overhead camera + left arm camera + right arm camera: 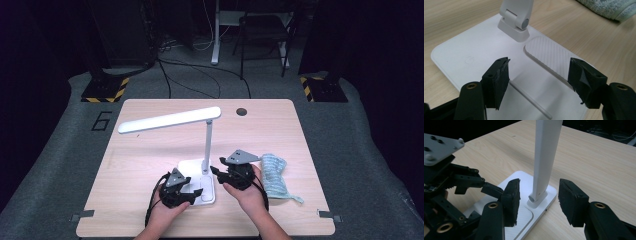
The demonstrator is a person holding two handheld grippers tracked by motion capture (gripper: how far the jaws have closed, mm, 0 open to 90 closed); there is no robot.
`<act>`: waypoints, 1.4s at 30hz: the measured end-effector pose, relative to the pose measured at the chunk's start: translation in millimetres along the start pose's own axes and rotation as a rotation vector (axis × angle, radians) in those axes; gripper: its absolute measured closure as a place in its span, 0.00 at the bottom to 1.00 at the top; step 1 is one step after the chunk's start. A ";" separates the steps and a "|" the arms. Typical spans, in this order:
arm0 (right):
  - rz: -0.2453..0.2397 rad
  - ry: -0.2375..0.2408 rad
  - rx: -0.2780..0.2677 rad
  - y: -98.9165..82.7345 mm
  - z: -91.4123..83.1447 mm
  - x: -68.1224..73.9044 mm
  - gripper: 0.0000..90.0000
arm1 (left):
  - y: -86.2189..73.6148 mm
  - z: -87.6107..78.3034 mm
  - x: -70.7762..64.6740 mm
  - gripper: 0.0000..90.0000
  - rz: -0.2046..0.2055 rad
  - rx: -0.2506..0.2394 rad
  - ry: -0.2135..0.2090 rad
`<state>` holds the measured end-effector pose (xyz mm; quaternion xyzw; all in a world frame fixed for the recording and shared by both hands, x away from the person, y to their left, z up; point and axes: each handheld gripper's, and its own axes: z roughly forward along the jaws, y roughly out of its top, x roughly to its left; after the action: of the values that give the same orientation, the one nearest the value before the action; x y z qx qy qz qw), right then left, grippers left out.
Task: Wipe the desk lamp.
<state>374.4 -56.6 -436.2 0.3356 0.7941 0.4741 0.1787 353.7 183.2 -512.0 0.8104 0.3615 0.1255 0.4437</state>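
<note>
The white desk lamp [202, 150] stands on the wooden table [150, 210] at the near middle, its upright stem [546, 157] rising vertically from a hinge at the twelve o'clock end of the flat base [474, 53], while the head points off toward ten o'clock. The right gripper [539, 202] is the nearer one to the stem, which stands at twelve o'clock just beyond its parted, empty jaws (no pad touches it). The left gripper [539, 82] hovers over the base, jaws apart, gripping nothing.
</note>
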 end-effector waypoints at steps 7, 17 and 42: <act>0.008 0.009 0.011 8.4 17.2 -1.5 0.63 | 0.2 -5.8 8.4 0.38 -0.012 -0.003 0.010; 0.014 -0.022 0.017 22.3 36.3 1.6 0.64 | -0.4 -8.1 13.6 0.38 -0.025 -0.002 0.014; 0.059 -0.018 0.037 27.4 39.6 -25.9 0.84 | -1.9 -12.6 25.5 0.38 -0.057 -0.001 0.037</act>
<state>426.6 -40.8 -432.4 0.3662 0.7909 0.4615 0.1657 364.2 209.5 -509.3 0.7971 0.3924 0.1279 0.4408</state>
